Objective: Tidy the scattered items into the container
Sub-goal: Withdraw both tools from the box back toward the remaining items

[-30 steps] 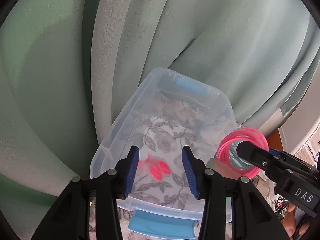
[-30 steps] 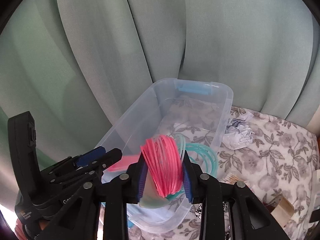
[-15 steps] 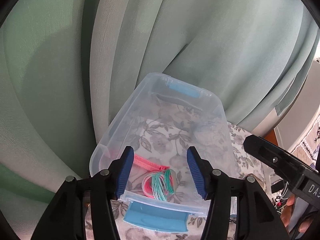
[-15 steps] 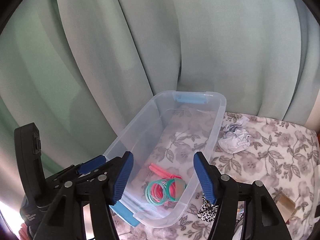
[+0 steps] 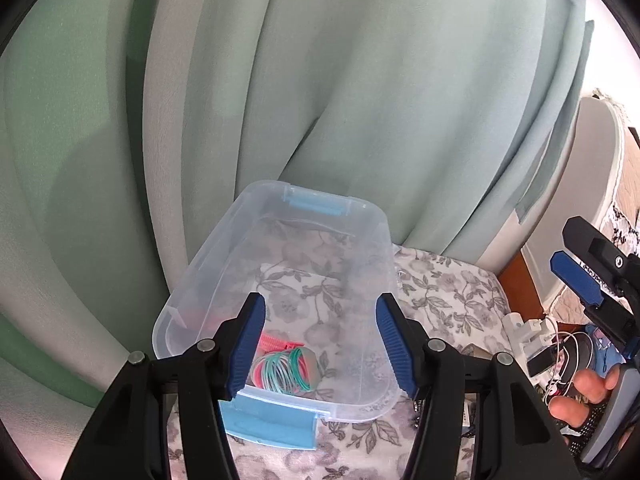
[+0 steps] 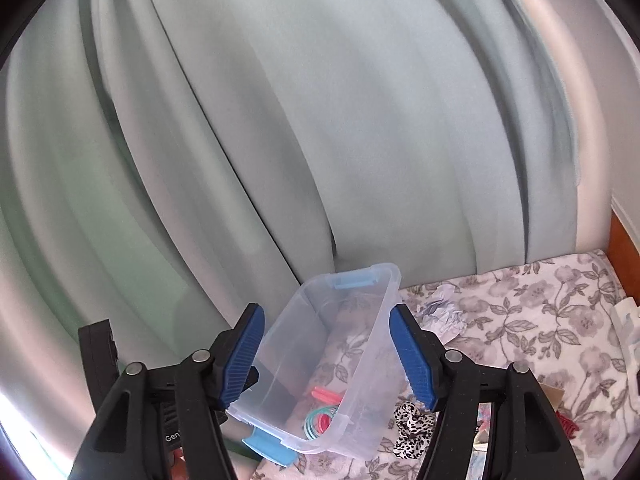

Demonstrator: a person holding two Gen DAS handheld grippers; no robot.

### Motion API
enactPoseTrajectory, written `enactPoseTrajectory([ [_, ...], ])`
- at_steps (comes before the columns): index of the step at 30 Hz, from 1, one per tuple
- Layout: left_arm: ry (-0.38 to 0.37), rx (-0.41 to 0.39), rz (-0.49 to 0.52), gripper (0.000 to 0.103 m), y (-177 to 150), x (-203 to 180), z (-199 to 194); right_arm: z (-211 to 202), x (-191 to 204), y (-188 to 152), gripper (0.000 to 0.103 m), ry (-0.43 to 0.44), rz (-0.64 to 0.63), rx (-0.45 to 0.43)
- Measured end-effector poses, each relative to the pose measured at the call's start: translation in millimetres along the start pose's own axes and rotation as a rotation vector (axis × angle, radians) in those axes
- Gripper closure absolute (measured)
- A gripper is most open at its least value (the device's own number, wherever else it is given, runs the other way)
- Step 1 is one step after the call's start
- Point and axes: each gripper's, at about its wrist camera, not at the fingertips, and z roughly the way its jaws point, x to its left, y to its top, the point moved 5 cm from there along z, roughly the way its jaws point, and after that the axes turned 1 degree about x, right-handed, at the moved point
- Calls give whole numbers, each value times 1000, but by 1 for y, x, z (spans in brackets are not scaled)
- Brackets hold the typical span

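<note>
A clear plastic bin (image 5: 384,236) with blue latches stands on a floral cloth; it also shows in the right wrist view (image 6: 384,320). Inside lie a bundle of pink and teal rings (image 5: 284,372) (image 6: 320,424) and a pink clip (image 5: 276,344) (image 6: 326,394). My left gripper (image 5: 320,344) is open and empty above the bin's near end. My right gripper (image 6: 326,352) is open and empty, up and back from the bin; its blue pad shows at the right edge of the left wrist view (image 5: 576,280).
A crumpled paper ball (image 6: 444,312) lies right of the bin. A leopard-print scrunchie (image 6: 410,426) lies by the bin's near corner. A white charger with cables (image 5: 536,340) lies at the right. Green curtains (image 5: 360,80) hang close behind.
My right gripper opened and dropped the pink and teal rings into the bin, then drew back and to the right. My left gripper opened wider and pulled back a little.
</note>
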Motion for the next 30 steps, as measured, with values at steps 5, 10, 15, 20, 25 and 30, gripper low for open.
enactPoseTrajectory([
  [5,3,-6,34,44,0,-27,-10,-35,-17,5,31,11,42,-46],
  [10,10,-1,78,44,-4,-56,-13,-74,-41,4,31,17,62,-97],
  [15,-9,12,104,44,-10,-83,-14,-118,-78,7,31,-26,142,-174],
  [20,-23,42,154,44,-21,-110,-4,-139,-111,-4,30,-72,202,-172],
  [25,-68,54,191,44,-34,-132,3,-146,-136,-20,30,-113,260,-200],
  [30,-140,141,154,44,-52,-140,21,-158,-154,-28,30,-148,294,-214],
])
